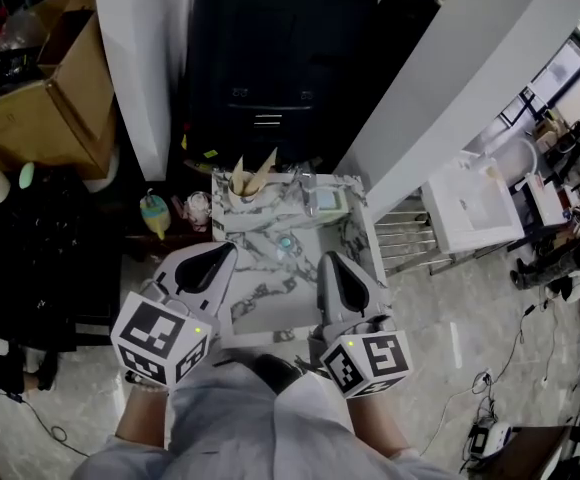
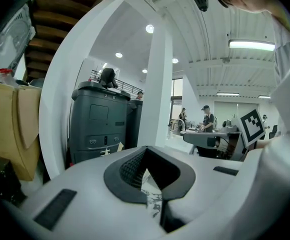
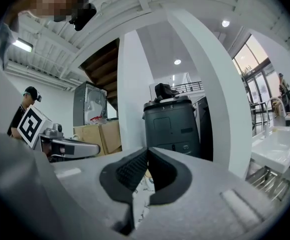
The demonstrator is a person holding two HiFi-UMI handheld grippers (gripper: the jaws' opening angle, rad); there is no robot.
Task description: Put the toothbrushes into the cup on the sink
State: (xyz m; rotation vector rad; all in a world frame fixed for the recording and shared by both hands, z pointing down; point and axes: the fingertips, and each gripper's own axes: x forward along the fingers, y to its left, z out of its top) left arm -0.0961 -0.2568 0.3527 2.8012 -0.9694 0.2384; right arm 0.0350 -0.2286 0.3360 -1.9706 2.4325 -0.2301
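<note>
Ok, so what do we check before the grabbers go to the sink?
1. Left gripper empty: ok, jaws together on nothing.
2. Right gripper empty: ok, jaws together on nothing.
3. Jaws open for grabbing: not ok, both are shut.
4. Sink in front, between both grippers: ok.
5. Toothbrushes spotted: cannot tell, too small to make out.
6. Cup spotted: cannot tell; a pale thing stands at the sink's back left corner.

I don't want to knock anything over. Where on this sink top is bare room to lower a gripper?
Bare marble lies on the near part of the sink top, between the left gripper and right gripper, up to the drain. The back edge is crowded: beige holder, faucet and pale green box side by side.
</note>
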